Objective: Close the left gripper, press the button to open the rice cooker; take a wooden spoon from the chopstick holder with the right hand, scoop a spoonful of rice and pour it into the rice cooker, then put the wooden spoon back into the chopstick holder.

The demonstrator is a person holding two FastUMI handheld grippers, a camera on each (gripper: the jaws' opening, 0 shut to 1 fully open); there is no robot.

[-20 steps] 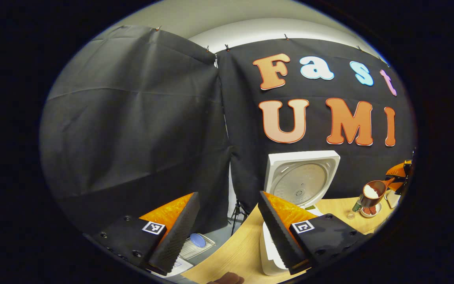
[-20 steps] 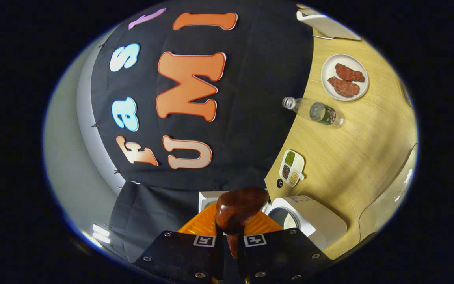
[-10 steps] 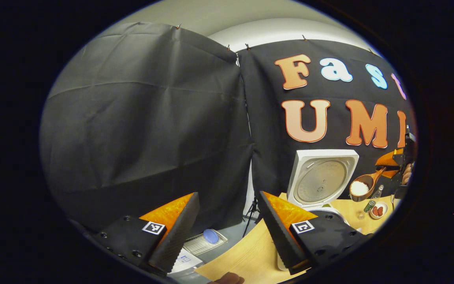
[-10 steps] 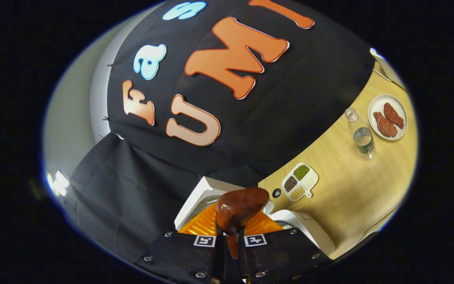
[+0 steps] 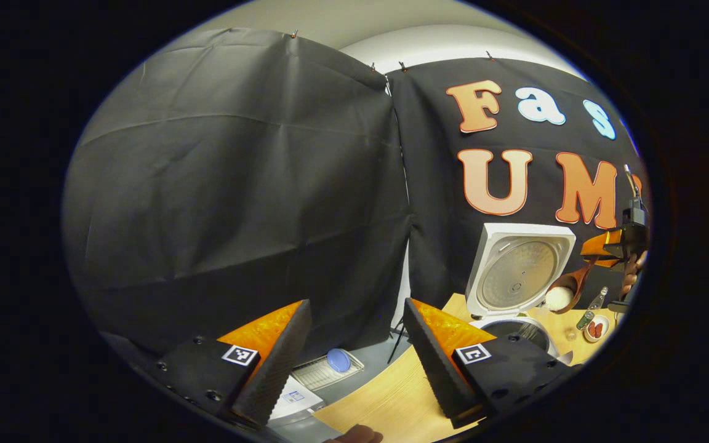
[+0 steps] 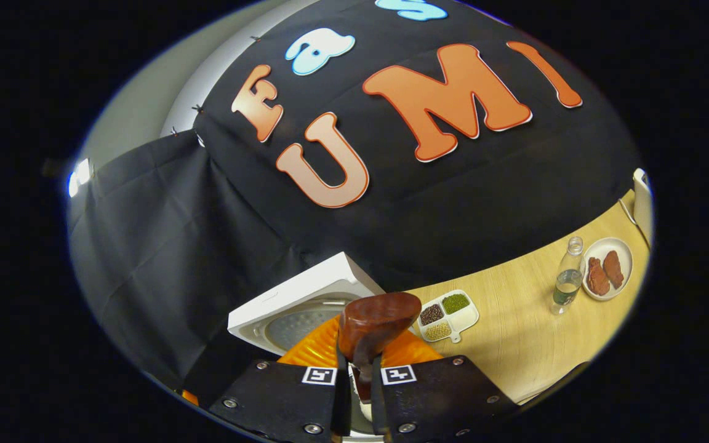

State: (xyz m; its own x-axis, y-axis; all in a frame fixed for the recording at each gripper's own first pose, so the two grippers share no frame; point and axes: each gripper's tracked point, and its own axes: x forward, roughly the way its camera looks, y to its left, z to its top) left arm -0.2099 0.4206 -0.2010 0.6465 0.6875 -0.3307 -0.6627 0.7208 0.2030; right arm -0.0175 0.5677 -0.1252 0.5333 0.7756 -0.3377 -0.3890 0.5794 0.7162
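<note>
Spoon (image 6: 378, 320) in right gripper (image 6: 357, 369) above cooker rim (image 5: 514, 324).

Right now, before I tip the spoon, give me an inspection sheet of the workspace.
Surface: wooden table, bare around the items.
Job's things: rice cooker with its lid raised upright; wooden spoon loaded with rice, tilted above the open pot. Chopstick holder: not seen.
Clutter: divided dish of beans, water bottle standing, plate of meat beside it.
Grippers: left gripper open, holding nothing; right gripper shut on the wooden spoon's handle.
Cables: nothing seen.
Surroundings: black cloth wall; a tray with a blue disc below the table's edge.
</note>
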